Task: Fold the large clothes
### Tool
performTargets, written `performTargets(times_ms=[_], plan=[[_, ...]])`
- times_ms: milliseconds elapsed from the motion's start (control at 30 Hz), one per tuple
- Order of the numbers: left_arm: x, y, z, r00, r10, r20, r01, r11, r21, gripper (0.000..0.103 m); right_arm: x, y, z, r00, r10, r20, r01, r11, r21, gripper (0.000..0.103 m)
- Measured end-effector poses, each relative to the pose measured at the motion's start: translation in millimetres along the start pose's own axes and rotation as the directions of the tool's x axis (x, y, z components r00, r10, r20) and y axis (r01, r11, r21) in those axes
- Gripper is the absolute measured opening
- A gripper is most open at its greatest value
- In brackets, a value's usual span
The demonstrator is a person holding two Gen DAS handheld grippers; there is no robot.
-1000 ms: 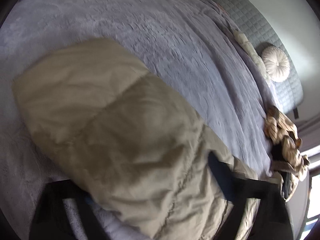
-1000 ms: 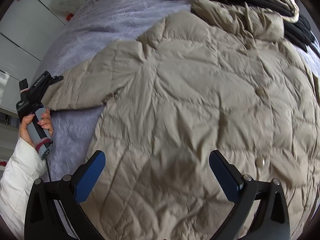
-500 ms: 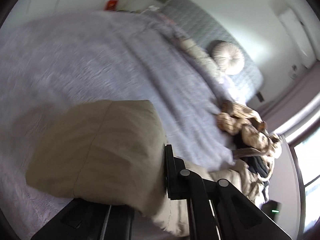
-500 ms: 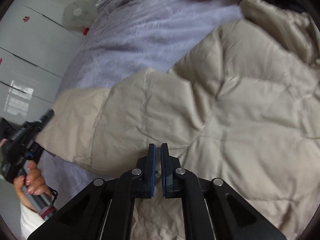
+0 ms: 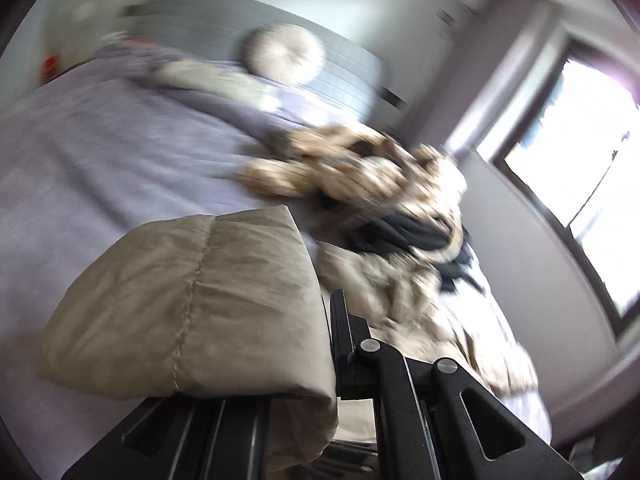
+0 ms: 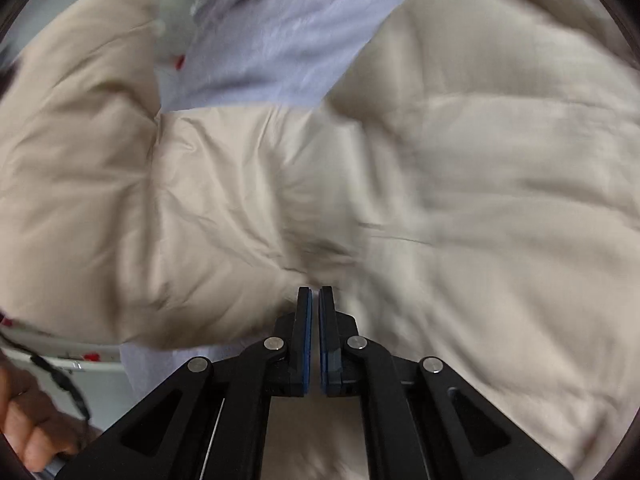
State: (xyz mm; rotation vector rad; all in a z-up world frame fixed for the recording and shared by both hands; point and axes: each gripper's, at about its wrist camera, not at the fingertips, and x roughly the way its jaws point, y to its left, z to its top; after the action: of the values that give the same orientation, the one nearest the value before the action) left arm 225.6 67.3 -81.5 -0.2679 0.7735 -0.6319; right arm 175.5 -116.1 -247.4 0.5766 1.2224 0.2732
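My left hand-held gripper is clamped on the sleeve of the beige quilted puffer jacket, lifted over the lavender-covered bed. My right hand-held gripper is closed, seemingly empty, just above the jacket's near body.

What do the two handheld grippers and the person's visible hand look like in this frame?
The right gripper has matte black angular linkage arms with silver pivot screws and two narrow black fingers faced with blue pads. The left gripper shows the same black linkage and silver screws; its pad colour is hidden. The person's hand, at the lower left of the right wrist view, shows no sleeve; a black cord runs beside it.
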Motion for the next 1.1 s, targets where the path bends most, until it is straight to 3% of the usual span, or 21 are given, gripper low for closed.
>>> performTargets(times_ms=[133,200,267,300,333,400,567,633,667,700,733,767,867,900,1000,1067,1100], plan=[[54.1,-81.3,-26.4,0.996,0.014,-0.084,0.004,0.979,0.205,0.010,-62.2,-57.0,-19.8,0.990,-0.107,0.089,0.102,0.993,0.067,0.002],[92.8,-116.6,-55.7,0.986,0.089,-0.137,-0.042,0.948,0.316,0.010,-86.4,-87.4,-30.4,0.980,-0.168,0.110,0.155,0.981,0.118,0.002],[125.6,-132.5,-85.5,0.964,0.173,-0.204,-0.083,0.918,0.387,0.011,-105.3,-112.9,-39.1,0.970,-0.208,0.126,0.186,0.969,0.162,0.002],[134.7,-137.8,-97.2,0.953,0.198,-0.229,-0.093,0.910,0.403,0.025,-112.2,-123.6,-41.8,0.965,-0.226,0.131,0.200,0.963,0.181,0.002],[142.9,-140.0,-109.7,0.942,0.213,-0.260,-0.091,0.906,0.413,0.055,-118.4,-134.0,-44.7,0.961,-0.241,0.135,0.212,0.957,0.199,0.002],[143.8,-134.4,-129.6,0.940,0.235,-0.249,-0.114,0.901,0.418,0.080,-127.5,-144.4,-46.6,0.956,-0.257,0.140,0.224,0.951,0.212,0.004],[98.3,-139.2,-142.2,0.945,0.250,-0.209,-0.129,0.875,0.467,0.080,-147.1,-137.2,-38.2,0.935,-0.317,0.157,0.294,0.944,0.150,0.006],[63.3,-127.9,-135.7,0.957,0.225,-0.185,-0.127,0.894,0.429,0.080,-156.3,-117.4,-30.8,0.920,-0.344,0.186,0.338,0.939,0.064,0.021],[50.5,-116.9,-128.0,0.958,0.231,-0.172,-0.144,0.901,0.408,0.080,-172.6,-112.4,-31.2,0.913,-0.352,0.207,0.356,0.934,0.020,0.045],[34.4,-105.0,-121.3,0.956,0.255,-0.146,-0.185,0.908,0.377,0.080,-172.0,-95.4,-28.7,0.901,-0.362,0.241,0.381,0.924,-0.037,0.076],[24.8,-90.9,-112.4,0.948,0.295,-0.123,-0.239,0.910,0.337,0.080,-173.2,-76.6,-27.8,0.893,-0.349,0.284,0.391,0.914,-0.106,0.085],[19.9,-77.1,-106.6,0.936,0.333,-0.112,-0.289,0.911,0.296,0.080,-174.4,-60.3,-31.7,0.890,-0.336,0.309,0.399,0.901,-0.171,0.086],[5.0,-15.1,-98.8,0.880,0.454,-0.137,-0.443,0.890,0.103,0.080,-139.8,-4.5,-33.2,0.861,-0.367,0.351,0.492,0.774,-0.398,0.086],[5.0,4.3,-100.9,0.869,0.463,-0.172,-0.463,0.885,0.042,0.080,-120.0,12.0,-33.4,0.843,-0.396,0.364,0.533,0.707,-0.465,0.086],[17.6,55.5,-118.9,0.853,0.430,-0.297,-0.477,0.872,-0.108,0.080,-71.3,38.0,-33.3,0.764,-0.471,0.441,0.644,0.517,-0.563,0.086],[24.3,65.7,-129.1,0.852,0.421,-0.312,-0.475,0.872,-0.119,0.080,-56.0,38.1,-25.5,0.698,-0.508,0.505,0.714,0.434,-0.550,0.084],[25.8,66.2,-132.0,0.852,0.422,-0.310,-0.474,0.873,-0.114,0.080,-55.8,32.5,-17.4,0.661,-0.523,0.537,0.749,0.427,-0.506,0.084]])
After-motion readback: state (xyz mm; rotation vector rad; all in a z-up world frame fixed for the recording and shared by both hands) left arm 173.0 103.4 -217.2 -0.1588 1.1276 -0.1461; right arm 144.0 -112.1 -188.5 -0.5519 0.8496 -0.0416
